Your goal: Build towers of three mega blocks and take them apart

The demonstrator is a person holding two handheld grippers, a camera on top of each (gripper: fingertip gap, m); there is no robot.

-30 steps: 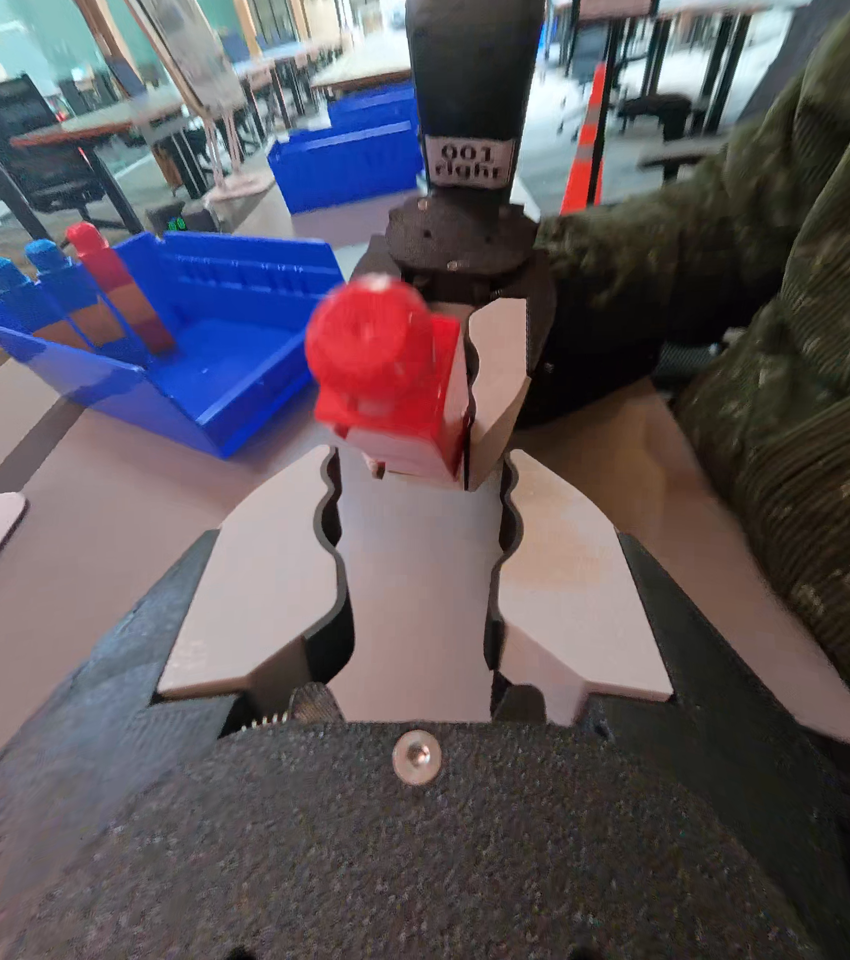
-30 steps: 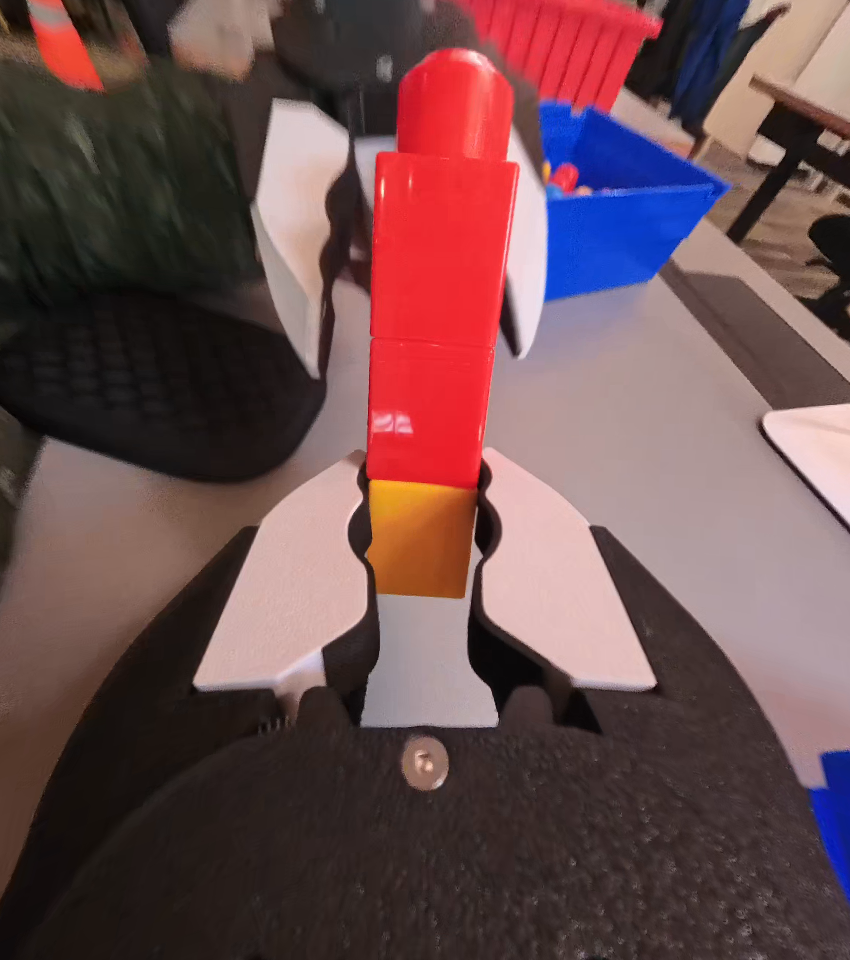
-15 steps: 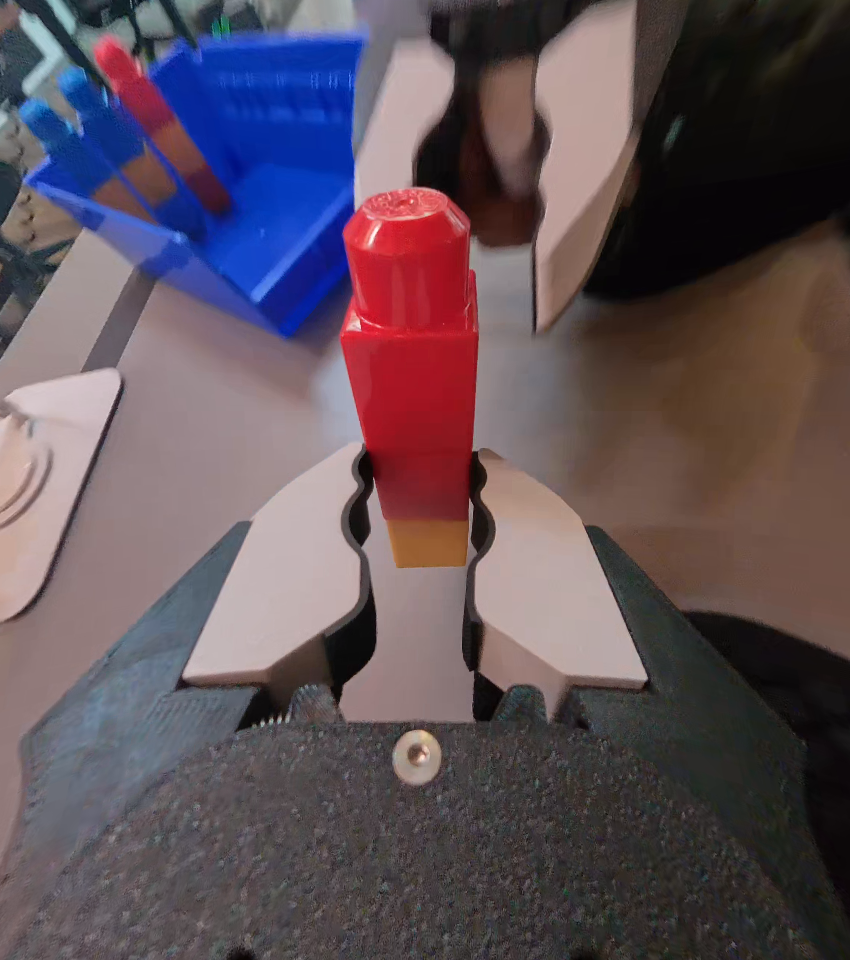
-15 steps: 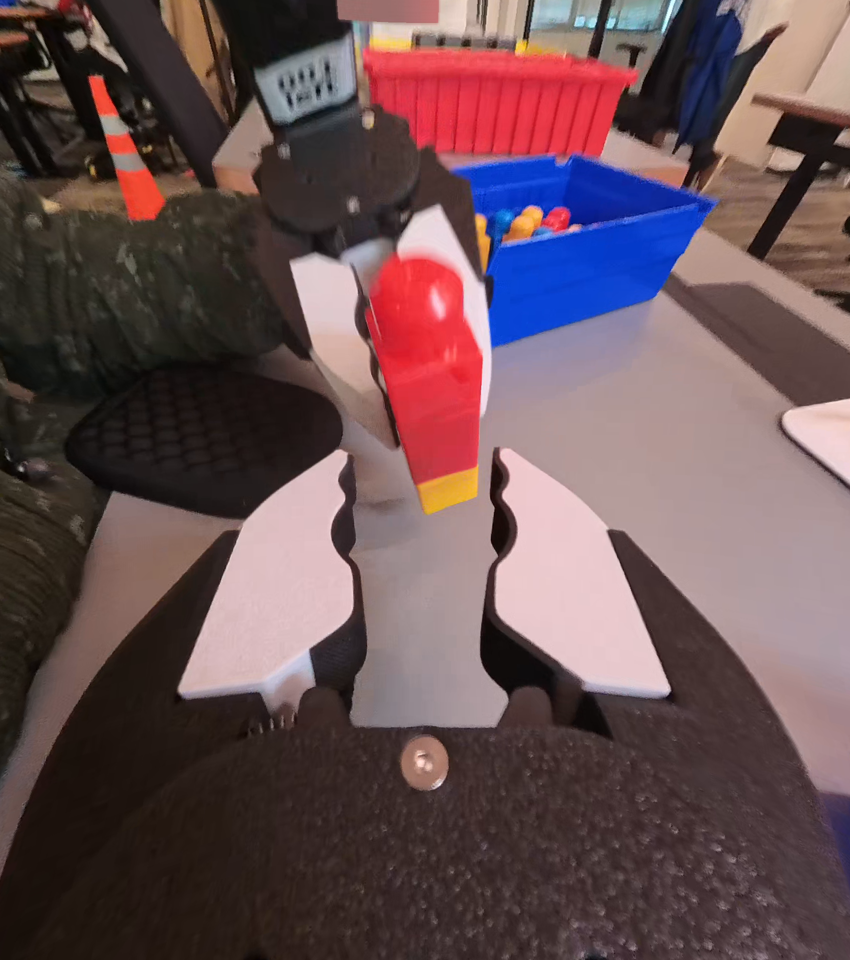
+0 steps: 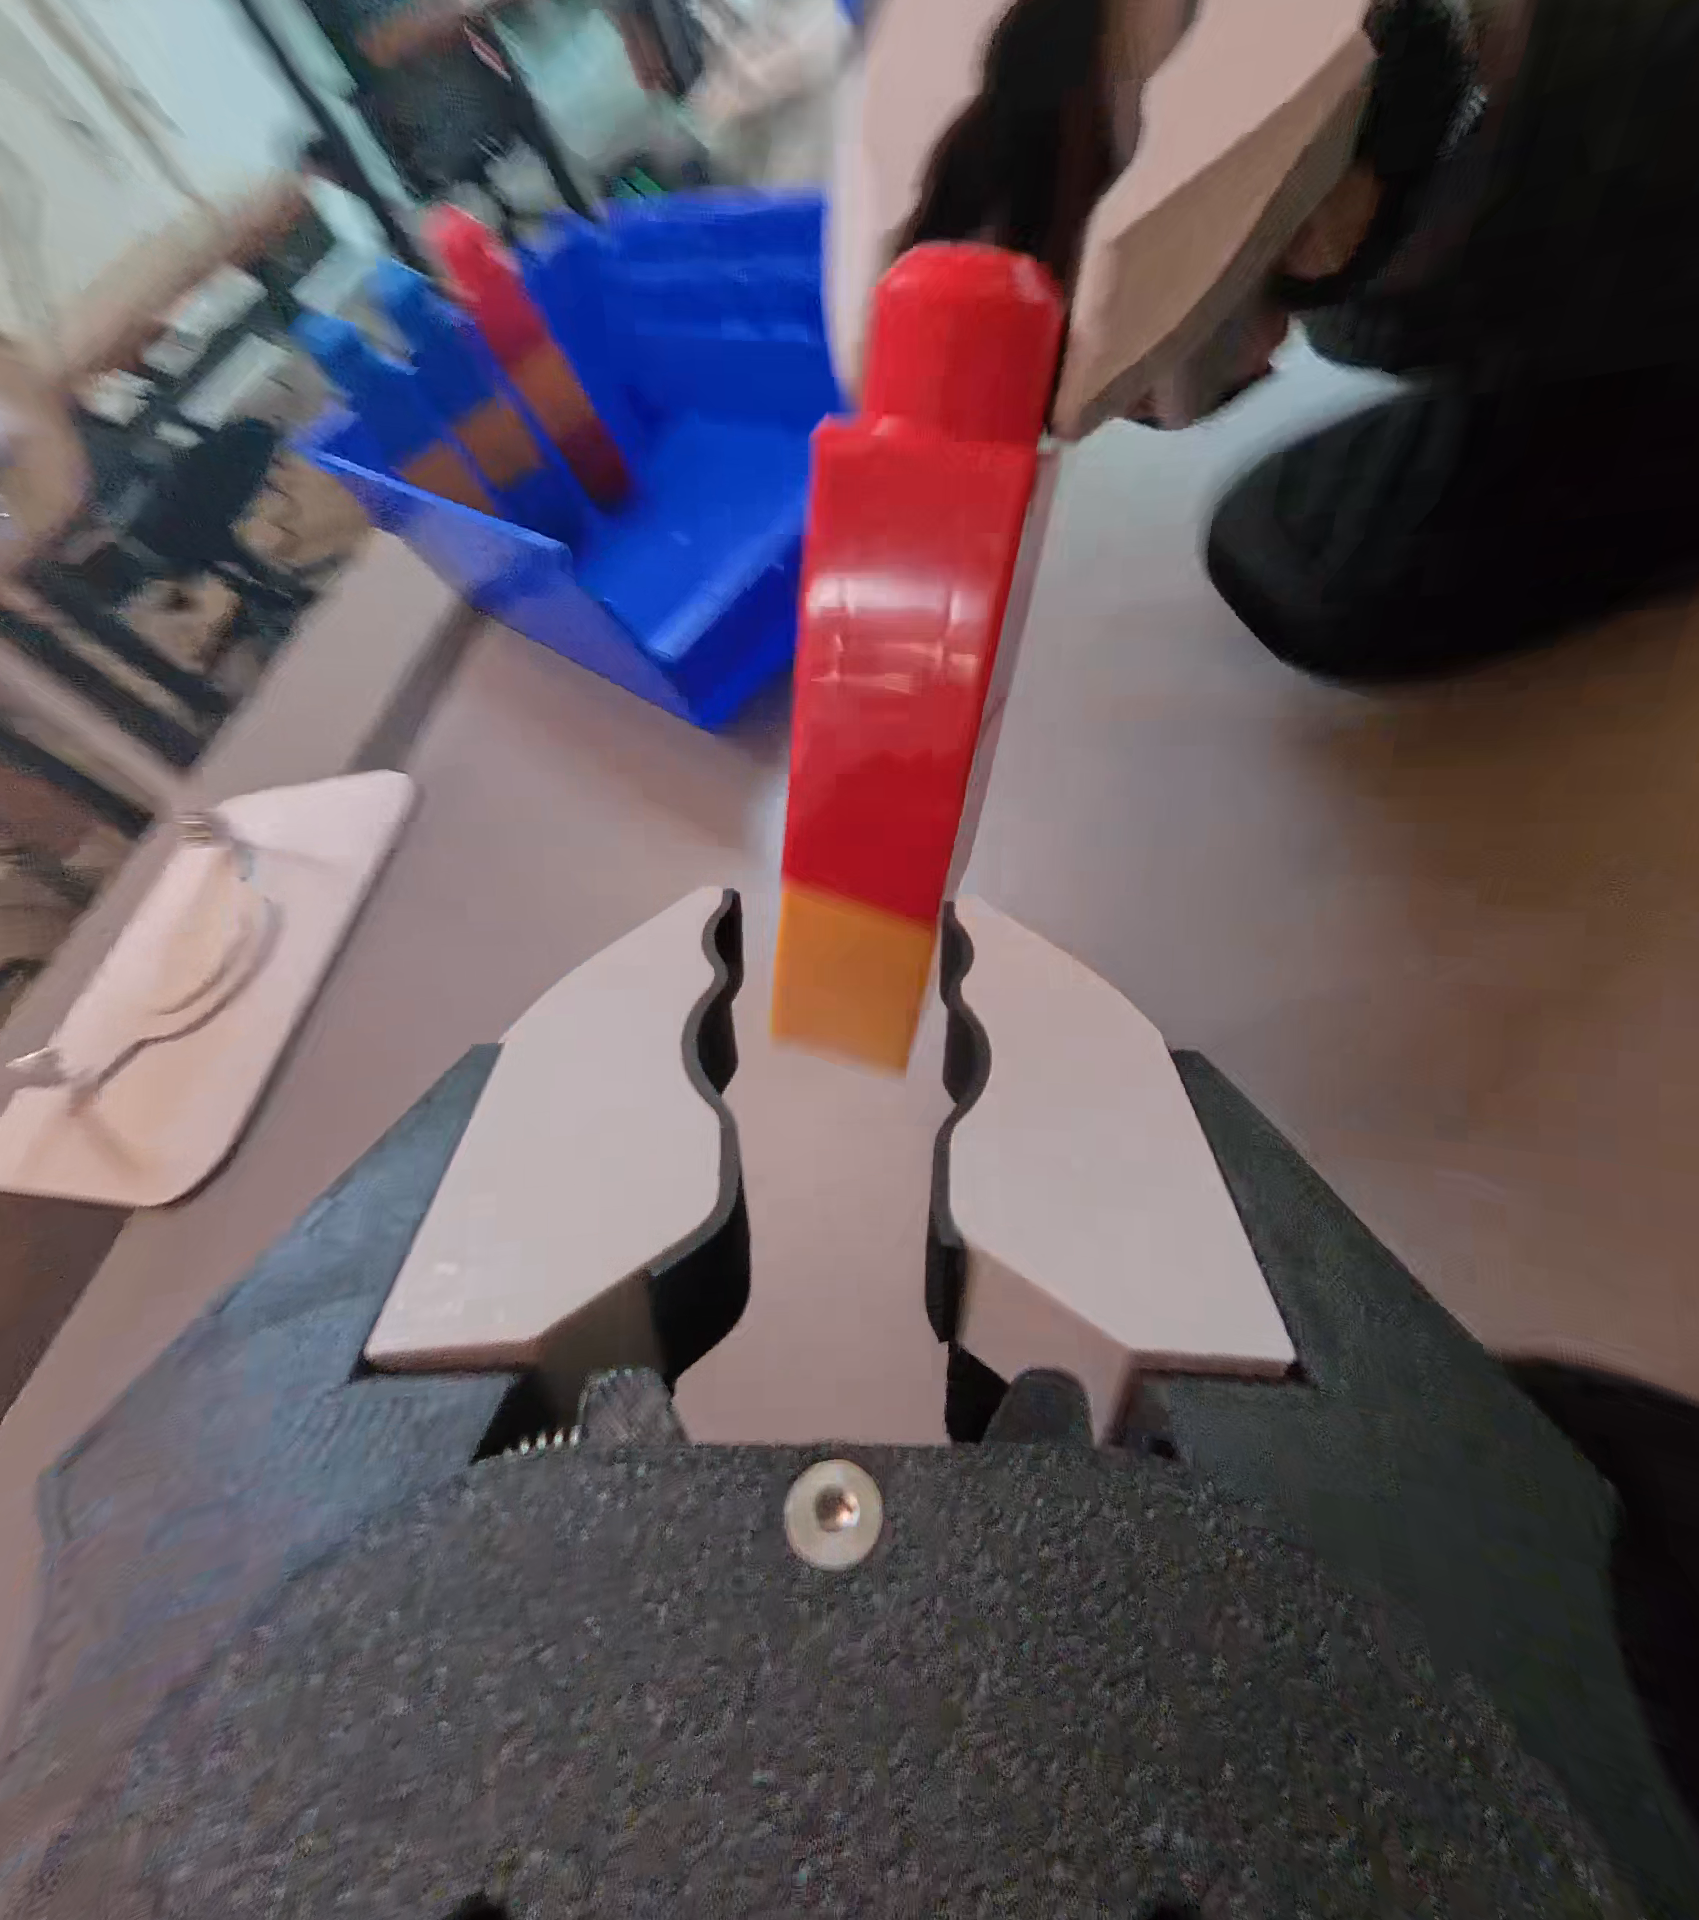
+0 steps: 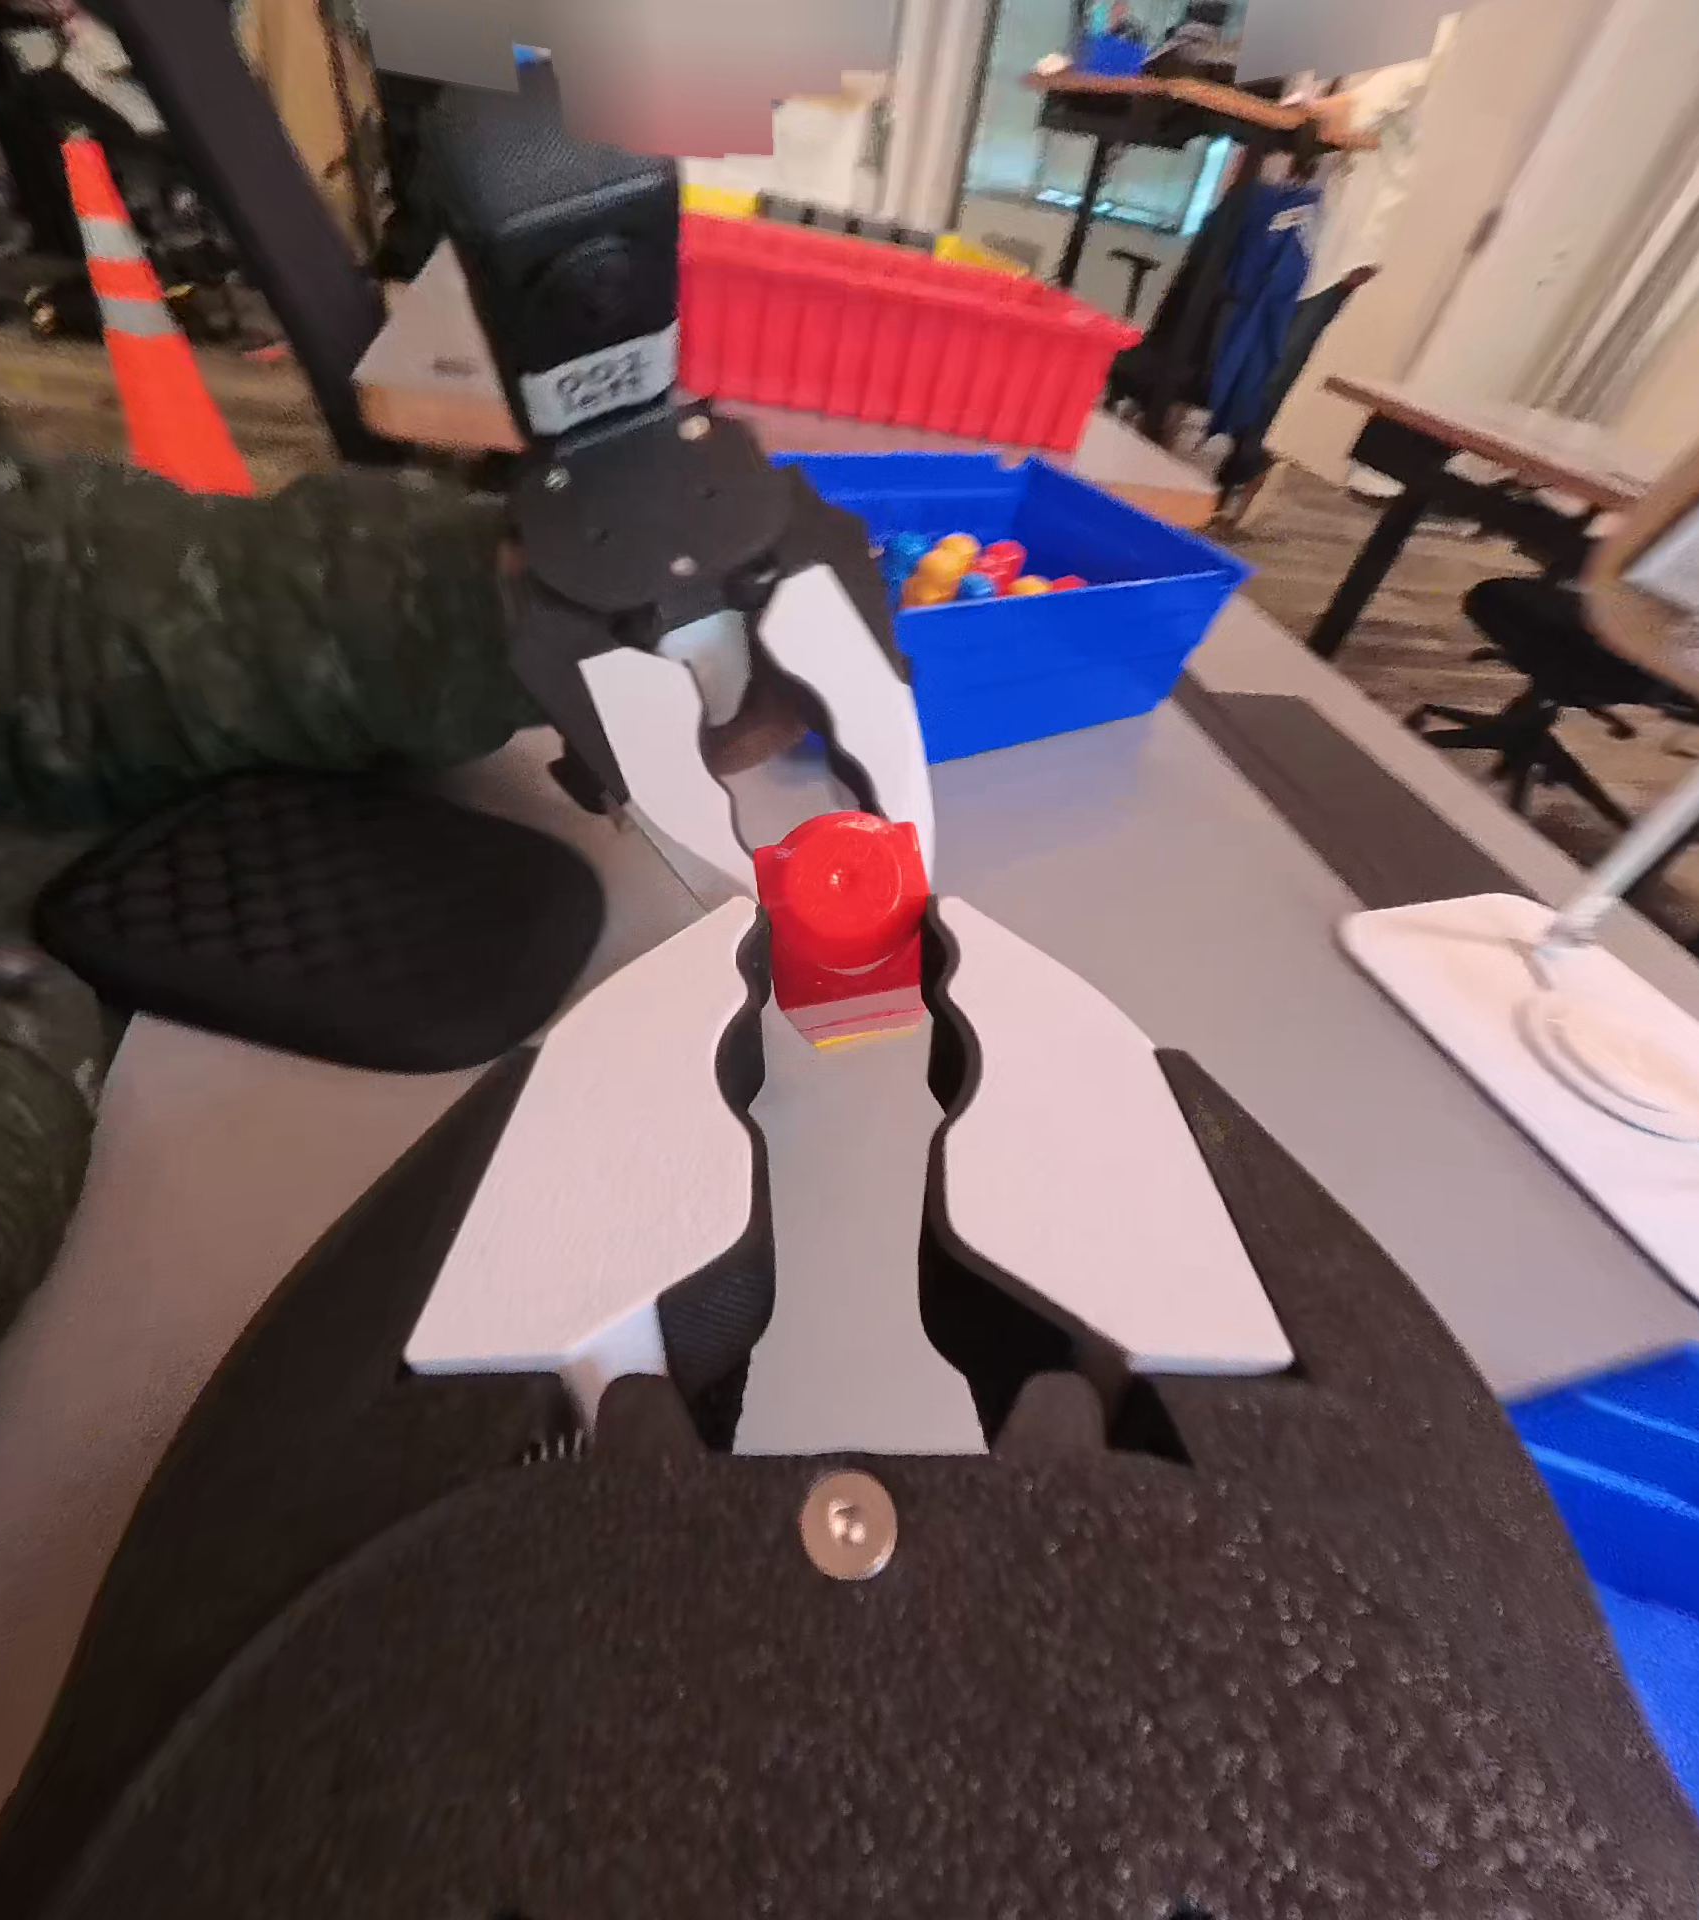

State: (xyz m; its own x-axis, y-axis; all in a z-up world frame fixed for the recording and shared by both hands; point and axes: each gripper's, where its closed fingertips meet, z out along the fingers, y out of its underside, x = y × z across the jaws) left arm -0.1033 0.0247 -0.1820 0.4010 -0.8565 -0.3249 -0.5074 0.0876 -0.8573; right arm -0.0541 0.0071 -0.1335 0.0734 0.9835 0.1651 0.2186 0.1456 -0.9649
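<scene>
- Desk (image 6: 1188, 935) beneath both hand-held grippers.
- Right hand-held gripper (image 6: 843, 940) pinching the tower's red top.
- Left hand-held gripper (image 5: 837, 982), spread, flanks its yellow base.
- Tower (image 5: 902, 665): two red blocks on one yellow, between both.

A grey tabletop (image 6: 1188, 935) fills the foreground, with a darker strip (image 6: 1344, 769) running along its far edge. Behind it an orange traffic cone (image 6: 138, 332) stands on the floor at the left, a long red crate (image 6: 876, 332) sits on another surface, and wooden-topped desks on black legs (image 6: 1427, 457) stand at the right with a black office chair (image 6: 1551, 675) beside them. Pale wall panels (image 6: 1551, 208) rise at the right, and daylight comes through glass (image 6: 1084, 156) at the back.
</scene>
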